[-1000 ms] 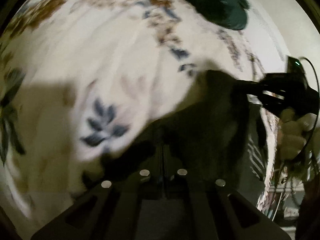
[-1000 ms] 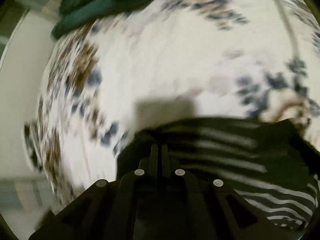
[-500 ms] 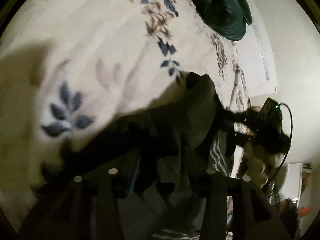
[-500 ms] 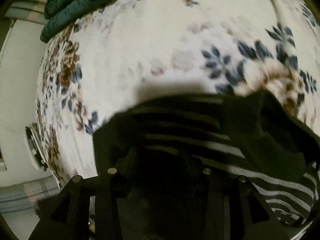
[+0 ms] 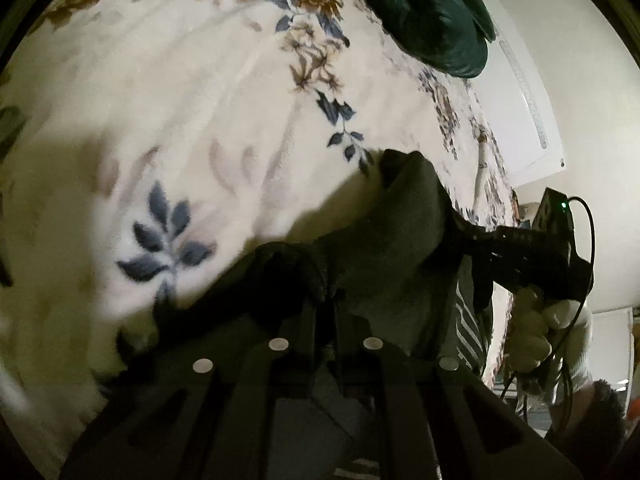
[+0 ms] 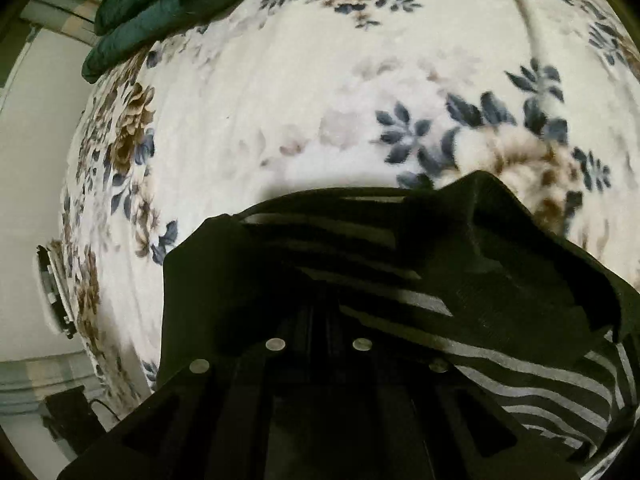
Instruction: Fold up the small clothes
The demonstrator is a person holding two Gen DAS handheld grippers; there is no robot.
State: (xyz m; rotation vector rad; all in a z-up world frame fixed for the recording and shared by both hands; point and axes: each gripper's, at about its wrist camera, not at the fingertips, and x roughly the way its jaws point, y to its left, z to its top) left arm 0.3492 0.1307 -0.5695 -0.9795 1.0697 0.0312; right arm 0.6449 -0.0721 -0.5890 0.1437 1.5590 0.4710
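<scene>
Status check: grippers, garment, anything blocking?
Left gripper and right gripper both shut on the striped garment. Garment bunched on floral blanket. Green cushion far off, nothing blocking.

The bed (image 6: 280,128) is covered by a cream blanket (image 5: 192,92) printed with brown flowers and dark blue leaf sprays; the cloth looks soft and slightly rumpled, with long shallow creases running across it. At its far end lies a dark green quilted cushion (image 5: 428,12), resting on the blanket's edge; the right wrist view shows the same cushion at the upper left corner. Nearer the cameras, a dark garment (image 6: 460,264) with grey-white stripes lies on the blanket, bunched and partly folded over itself, one black corner standing up in a peak. Its shadow falls on the cream cloth just beyond it.
</scene>
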